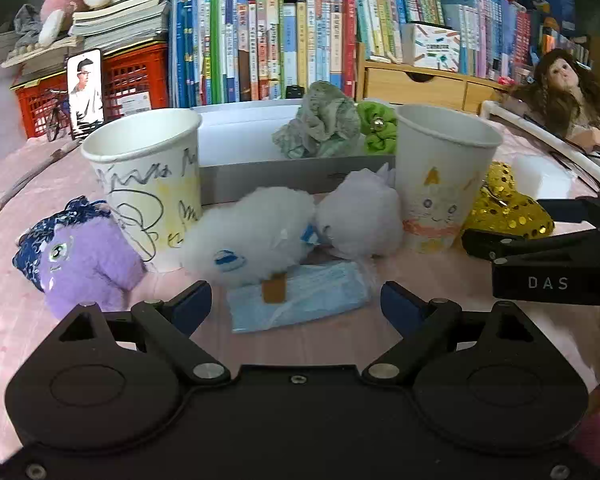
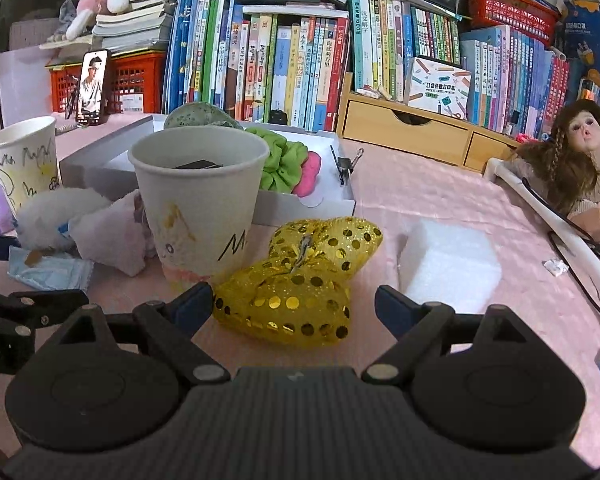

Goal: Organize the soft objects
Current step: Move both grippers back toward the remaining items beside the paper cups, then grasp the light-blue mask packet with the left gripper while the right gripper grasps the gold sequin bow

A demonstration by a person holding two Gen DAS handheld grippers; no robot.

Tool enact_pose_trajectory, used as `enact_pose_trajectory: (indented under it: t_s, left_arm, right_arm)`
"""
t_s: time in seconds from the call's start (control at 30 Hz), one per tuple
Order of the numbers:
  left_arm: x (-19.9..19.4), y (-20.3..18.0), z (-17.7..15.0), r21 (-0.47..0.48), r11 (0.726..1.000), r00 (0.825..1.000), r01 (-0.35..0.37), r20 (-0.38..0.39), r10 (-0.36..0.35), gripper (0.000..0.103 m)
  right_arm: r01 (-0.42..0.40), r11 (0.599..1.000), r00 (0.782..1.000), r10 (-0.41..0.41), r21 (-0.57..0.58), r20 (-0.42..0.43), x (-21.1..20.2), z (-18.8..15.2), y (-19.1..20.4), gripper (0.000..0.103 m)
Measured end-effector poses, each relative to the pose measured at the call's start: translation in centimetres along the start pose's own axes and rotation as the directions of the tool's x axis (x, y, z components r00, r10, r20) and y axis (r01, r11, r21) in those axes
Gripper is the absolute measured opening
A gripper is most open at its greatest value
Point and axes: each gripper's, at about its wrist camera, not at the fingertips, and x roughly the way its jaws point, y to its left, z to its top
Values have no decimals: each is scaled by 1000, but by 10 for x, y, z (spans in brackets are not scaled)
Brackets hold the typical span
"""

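Note:
My left gripper (image 1: 296, 304) is open, low over the pink cloth. A light blue face mask (image 1: 300, 300) lies flat between its blue fingertips, not pinched. Just beyond it rest a white fluffy plush (image 1: 256, 232) and a paler one (image 1: 360, 216), with a purple plush (image 1: 84, 256) to the left. My right gripper (image 2: 294, 300) is open too. A gold sequined bow (image 2: 296, 296) lies between its jaws, near the left pad and well apart from the right one. An open white box (image 2: 312, 204) behind holds green scrunchies (image 2: 280, 164) and a pink item (image 2: 310, 174).
Two drawn-on paper cups (image 1: 148, 168) (image 1: 440, 176) stand in front of the box. A white foam block (image 2: 448, 264) lies right of the bow. A doll (image 2: 580, 152) leans at the far right by a white rail (image 2: 548, 216). Books and a wooden drawer unit (image 2: 404, 128) line the back.

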Motion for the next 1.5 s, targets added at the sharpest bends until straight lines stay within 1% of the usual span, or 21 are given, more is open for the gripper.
enact_pose_trajectory:
  t_s: [0.1,0.17,0.27,0.37,0.47,0.57,0.6,0.73,0.9,1.1,1.5]
  left_arm:
    - [4,2,1,-24,1000,1000,14,-20,-14,91]
    - [6,0,2,-28,1000,1000,14,-16,-15,91]
    - [8,-2,3,-33,999,1000,21,-15,-21,86]
    - [9,-4,4,-32,999,999,28,-15,-29,84]
    - [8,-6,4,-29,999,1000,27,-14,-27,82]
    - [6,-6,4,-30,999,999,33,-16,-34,81]
    - [5,-6,4,-33,999,999,40,-17,-40,80]
    - [-1,-7,3,-32,998,998,63,-18,-63,80]
    - [-11,-10,5,-16,996,996,88,-11,-88,80]
    - [-27,-16,12,19,993,993,117,20,-118,79]
    - [-63,-22,43,76,983,979,170,99,-177,79]
  right_arm:
    - [-1,1000,1000,1,14,-10,3,0,0,93]
    - [-5,1000,1000,5,26,-15,5,1,-1,93]
    - [-14,999,1000,15,29,-22,7,1,0,91]
    - [-29,999,999,29,24,-32,10,0,1,89]
    - [-39,999,999,39,23,-29,9,-1,2,85]
    - [-40,999,999,40,18,-25,7,0,2,77]
    - [-38,999,999,39,16,-22,6,0,2,73]
    - [-34,999,999,34,14,-9,1,-1,3,69]
    - [-29,1000,999,29,8,19,-8,1,4,67]
    - [-25,1000,999,25,14,43,-18,6,0,66]
    - [-7,999,994,2,42,105,-39,23,-20,66]
